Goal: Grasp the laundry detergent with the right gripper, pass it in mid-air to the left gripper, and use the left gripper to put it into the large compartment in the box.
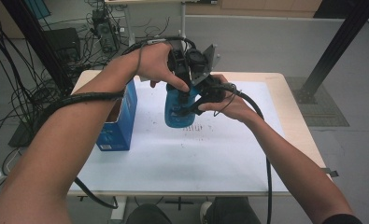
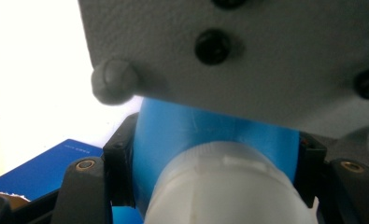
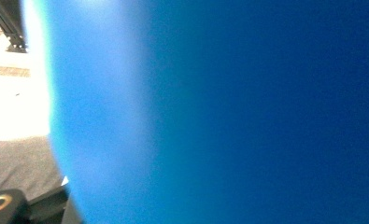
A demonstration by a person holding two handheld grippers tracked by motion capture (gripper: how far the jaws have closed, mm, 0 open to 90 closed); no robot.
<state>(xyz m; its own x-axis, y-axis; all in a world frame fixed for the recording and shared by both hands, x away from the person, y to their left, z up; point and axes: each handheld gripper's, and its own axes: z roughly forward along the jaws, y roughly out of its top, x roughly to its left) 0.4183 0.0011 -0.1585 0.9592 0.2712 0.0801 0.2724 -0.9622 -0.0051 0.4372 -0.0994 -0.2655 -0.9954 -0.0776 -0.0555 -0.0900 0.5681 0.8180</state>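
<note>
Nearest, at the bottom of the high view, the person's two forearms come in and rise toward the middle of the table [image 1: 275, 154], which is covered by a white sheet [image 1: 196, 154]. Both arms meet above the sheet, where a blue bottle [image 1: 177, 109] is held off the surface, its base lowest and its top hidden among the grippers.

On the near side of it, the right gripper [image 1: 198, 105] comes in from the right and presses against the bottle's side. Its own view is taken up almost wholly by the blue wall [image 3: 219, 112], very close and blurred, with part of one black jaw at the lower left corner. How far its jaws stand apart I cannot tell.

Just beyond, the left gripper [image 1: 184, 77] comes from above, gripped by the left hand [image 1: 156, 63]. In the left gripper view its two black jaws stand at either side of the bottle's blue shoulder [image 2: 196, 135] and bear on it, closed upon the bottle, with the white cap [image 2: 229, 186] rising blurred in the foreground. A grey plate [image 2: 247, 56] with dark screws, part of the other gripper, covers the upper part of that view.

Left of the bottle, a blue box [image 1: 119, 123] stands on the table, torn open at its top.

Farther off lie a grey floor [image 1: 275, 42], tangled cables [image 1: 18, 93] and a black frame post [image 1: 341, 42].
</note>
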